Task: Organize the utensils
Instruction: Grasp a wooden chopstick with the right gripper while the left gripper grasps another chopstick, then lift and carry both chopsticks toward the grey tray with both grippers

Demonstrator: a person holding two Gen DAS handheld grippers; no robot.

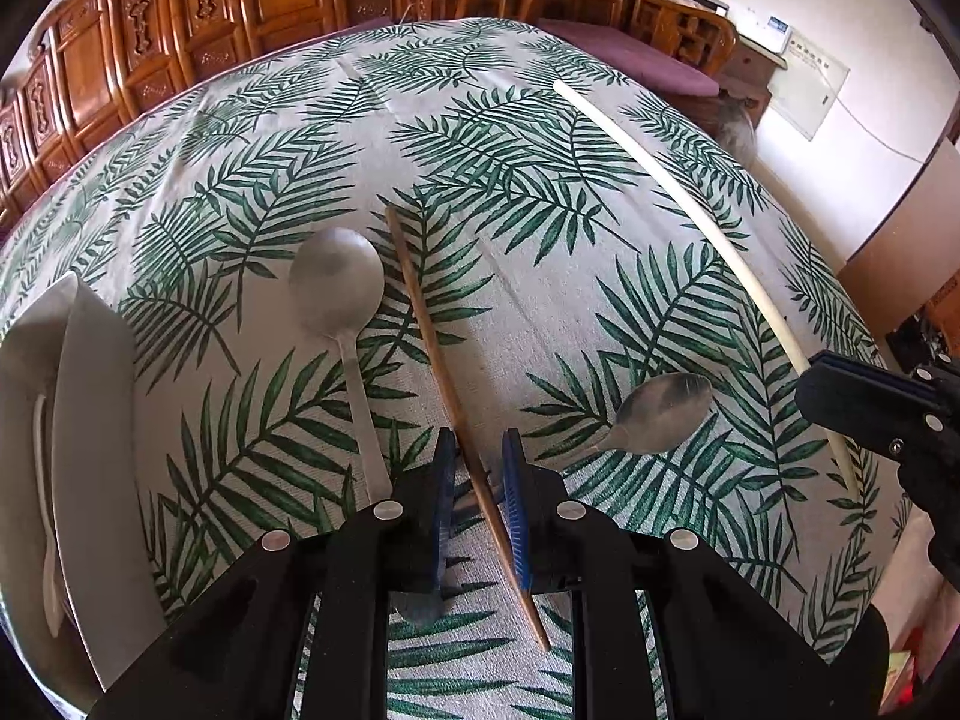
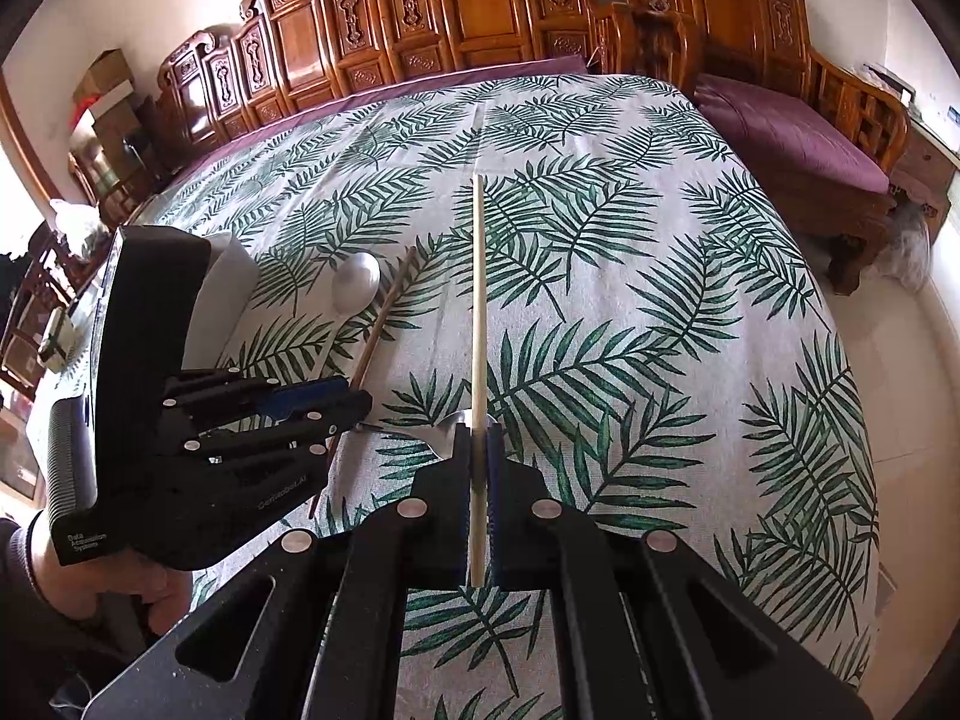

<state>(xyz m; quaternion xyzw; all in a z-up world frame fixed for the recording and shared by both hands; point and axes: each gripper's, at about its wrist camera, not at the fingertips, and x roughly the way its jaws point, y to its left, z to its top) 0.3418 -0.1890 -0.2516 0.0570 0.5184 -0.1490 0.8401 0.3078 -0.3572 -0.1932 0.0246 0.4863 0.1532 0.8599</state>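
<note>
A brown wooden chopstick [image 1: 438,354] lies on the leaf-print tablecloth and runs between the fingers of my left gripper [image 1: 477,450]; the jaws stand a little apart around it, with a gap on each side. My right gripper [image 2: 478,438] is shut on a pale chopstick [image 2: 478,300], which points away over the table; it also shows in the left wrist view [image 1: 678,192]. A large metal spoon [image 1: 339,288] lies left of the brown chopstick. A smaller metal spoon [image 1: 660,414] lies to its right, under the pale chopstick.
A white plate [image 1: 90,450] with a white spoon [image 1: 45,510] beside it sits at the table's left edge. Carved wooden screens and a bench with a purple cushion [image 2: 792,138] stand beyond the table. The tablecloth [image 2: 660,276] covers the whole table.
</note>
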